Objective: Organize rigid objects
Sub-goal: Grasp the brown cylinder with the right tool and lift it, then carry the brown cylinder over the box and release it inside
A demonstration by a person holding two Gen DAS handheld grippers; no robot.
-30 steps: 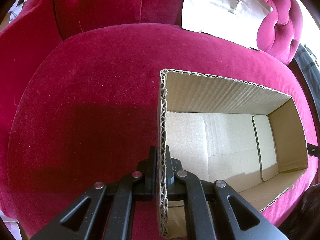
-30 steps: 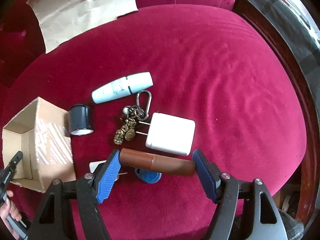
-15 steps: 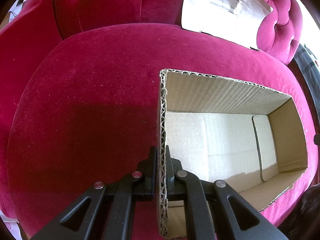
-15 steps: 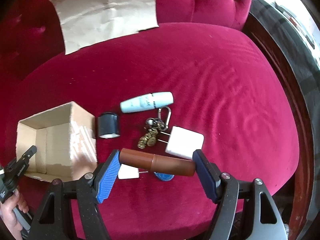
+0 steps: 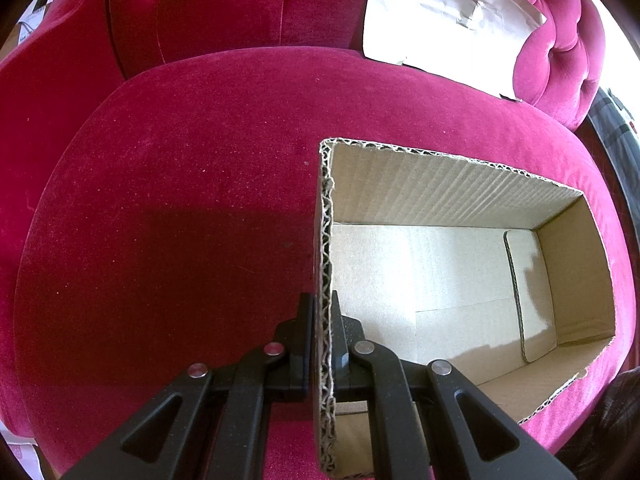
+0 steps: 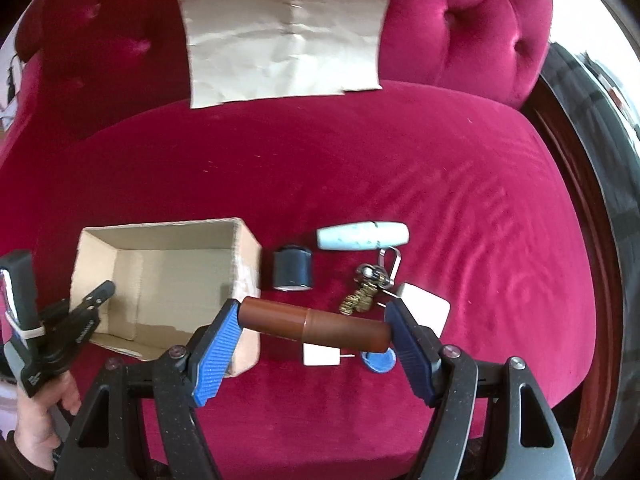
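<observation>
An open cardboard box (image 5: 448,196) (image 6: 244,256) sits on the red velvet seat, with nothing inside it. My left gripper (image 5: 322,320) is shut on the box's near wall, one finger inside and one outside. My right gripper (image 6: 314,326) is shut on a brown cylinder (image 6: 316,324), held lengthwise between the blue pads, up off the seat and just right of the box. Below lie a dark jar (image 6: 292,268), a pale blue tube (image 6: 362,237), a key bunch (image 6: 370,284), a white charger (image 6: 426,310), a small white plug (image 6: 320,354) and a blue disc (image 6: 378,360).
A sheet of brown paper (image 6: 284,36) (image 5: 448,16) leans on the tufted chair back. A dark wooden rim (image 6: 576,208) bounds the seat on the right. A hand (image 6: 44,412) holds the left gripper at the seat's front left.
My right gripper has risen with the brown cylinder and swung left toward the box, so the items on the seat look smaller and farther. The left gripper and the box have stayed put.
</observation>
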